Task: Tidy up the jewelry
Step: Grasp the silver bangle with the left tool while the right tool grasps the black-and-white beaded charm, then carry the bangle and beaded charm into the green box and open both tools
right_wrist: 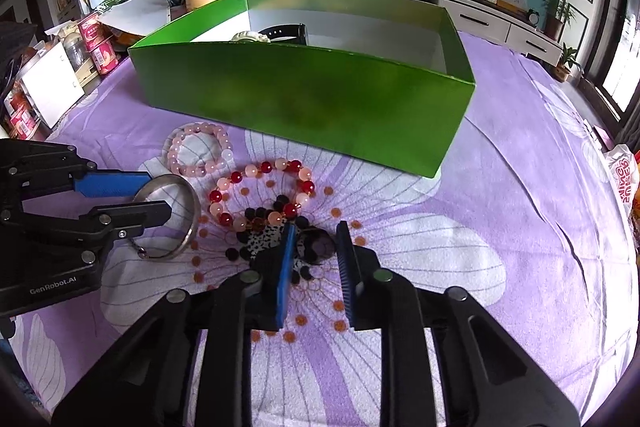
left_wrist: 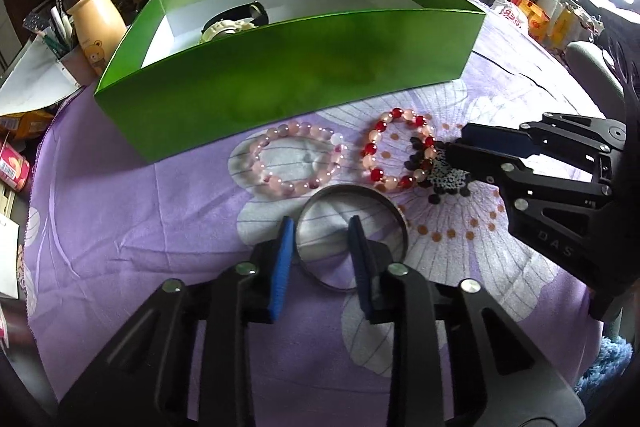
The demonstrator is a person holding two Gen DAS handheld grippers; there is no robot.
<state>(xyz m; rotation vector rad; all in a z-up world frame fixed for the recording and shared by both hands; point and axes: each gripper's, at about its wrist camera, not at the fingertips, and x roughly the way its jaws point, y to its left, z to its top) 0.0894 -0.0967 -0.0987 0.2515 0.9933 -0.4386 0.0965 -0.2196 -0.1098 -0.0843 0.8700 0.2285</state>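
On the purple flowered cloth lie a silver bangle (left_wrist: 344,189) (right_wrist: 192,211), a pale pink bead bracelet (left_wrist: 298,127) (right_wrist: 200,127), a red-and-pink bead bracelet (left_wrist: 380,125) (right_wrist: 266,167) and a dark bead bracelet with speckled beads (left_wrist: 444,181) (right_wrist: 316,247). My left gripper (left_wrist: 320,227) (right_wrist: 158,197) straddles the bangle's near rim, one pad outside and one inside, with a gap showing. My right gripper (right_wrist: 316,231) (left_wrist: 456,143) has both pads against a large dark bead of the dark bracelet. Behind them stands a green box (left_wrist: 280,79) (right_wrist: 304,99) holding a cream-and-black watch-like piece (left_wrist: 228,27).
A cream bottle with a bear print (left_wrist: 98,23) and a pen holder stand left of the box. Red cans and cartons (right_wrist: 100,43) crowd the table's left edge. A printed bag (right_wrist: 624,179) lies at the right edge, near a grey chair back (left_wrist: 592,67).
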